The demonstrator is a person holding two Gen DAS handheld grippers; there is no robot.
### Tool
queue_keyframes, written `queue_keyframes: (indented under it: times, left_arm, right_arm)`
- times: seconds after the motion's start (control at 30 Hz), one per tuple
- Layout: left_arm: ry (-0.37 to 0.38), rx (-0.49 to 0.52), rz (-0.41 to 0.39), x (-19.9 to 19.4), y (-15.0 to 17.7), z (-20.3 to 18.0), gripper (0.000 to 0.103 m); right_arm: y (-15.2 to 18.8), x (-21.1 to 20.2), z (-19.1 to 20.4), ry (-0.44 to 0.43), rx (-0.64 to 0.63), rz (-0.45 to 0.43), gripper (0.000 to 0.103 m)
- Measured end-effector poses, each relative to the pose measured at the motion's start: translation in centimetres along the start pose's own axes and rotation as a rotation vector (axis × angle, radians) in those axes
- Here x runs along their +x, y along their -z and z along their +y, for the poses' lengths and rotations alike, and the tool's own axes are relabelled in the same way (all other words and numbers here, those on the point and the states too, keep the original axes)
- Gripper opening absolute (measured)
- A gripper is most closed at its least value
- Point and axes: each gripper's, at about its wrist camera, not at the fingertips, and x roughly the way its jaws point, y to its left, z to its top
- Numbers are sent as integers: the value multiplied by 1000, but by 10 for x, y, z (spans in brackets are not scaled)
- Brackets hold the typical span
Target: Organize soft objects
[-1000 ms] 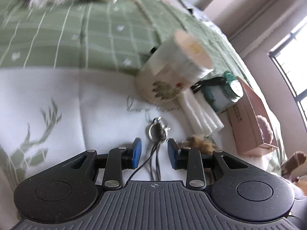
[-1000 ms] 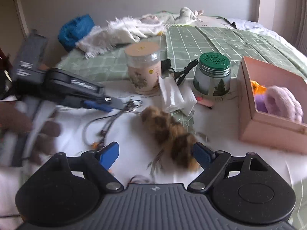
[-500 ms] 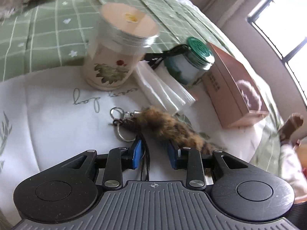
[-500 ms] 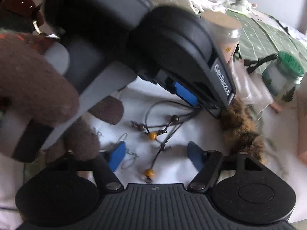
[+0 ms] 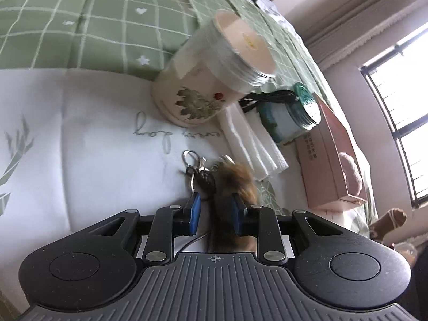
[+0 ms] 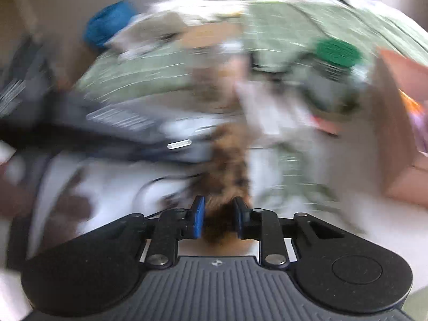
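A brown spotted furry tail keychain [image 5: 235, 182] lies on the white cloth, with metal rings [image 5: 192, 160] at its far end. My left gripper [image 5: 214, 211] is narrowed around the tail's upper part, the fur between its blue pads. In the blurred right wrist view my right gripper [image 6: 218, 220] is shut on the tail's [image 6: 230, 160] lower end. The left gripper's body [image 6: 120, 133] reaches in from the left there. A pink box [image 5: 329, 165] holding a pink plush [image 5: 350, 171] stands to the right.
A cream jar with a leaf print [image 5: 214, 80] and a green-lidded glass jar [image 5: 291, 117] stand behind the tail. Folded white tissues [image 5: 248, 144] lie between them. A green checked blanket [image 5: 80, 21] covers the far side. A blue bundle [image 6: 109, 24] lies at back left.
My right gripper has closed from wide open onto the tail's end and is moving fast. My left gripper has shifted so the tail sits between its pads.
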Motion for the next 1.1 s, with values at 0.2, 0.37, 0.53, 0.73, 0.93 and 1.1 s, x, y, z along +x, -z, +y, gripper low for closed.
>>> queue_keyframes:
  times: [0.2, 0.37, 0.53, 0.73, 0.93, 1.1]
  left_arm:
    - [-124, 333, 51, 15, 11, -50, 28]
    - [-141, 542, 134, 29, 20, -81, 32]
    - [-222, 692, 130, 39, 36, -91, 34]
    - [-247, 662, 61, 36, 38, -83, 33]
    - [-350, 689, 9, 24, 45, -91, 34]
    - [-334, 586, -3, 24, 34, -66, 35]
  right_arm:
    - [21, 10, 56, 58, -244, -8, 18]
    - [22, 8, 49, 30, -242, -10, 18]
    - [31, -13, 44, 11, -286, 39, 38]
    - [59, -71, 16, 86, -264, 37, 73]
    - [68, -61, -7, 107, -138, 43, 73]
    - [64, -29, -9, 124, -110, 74, 67]
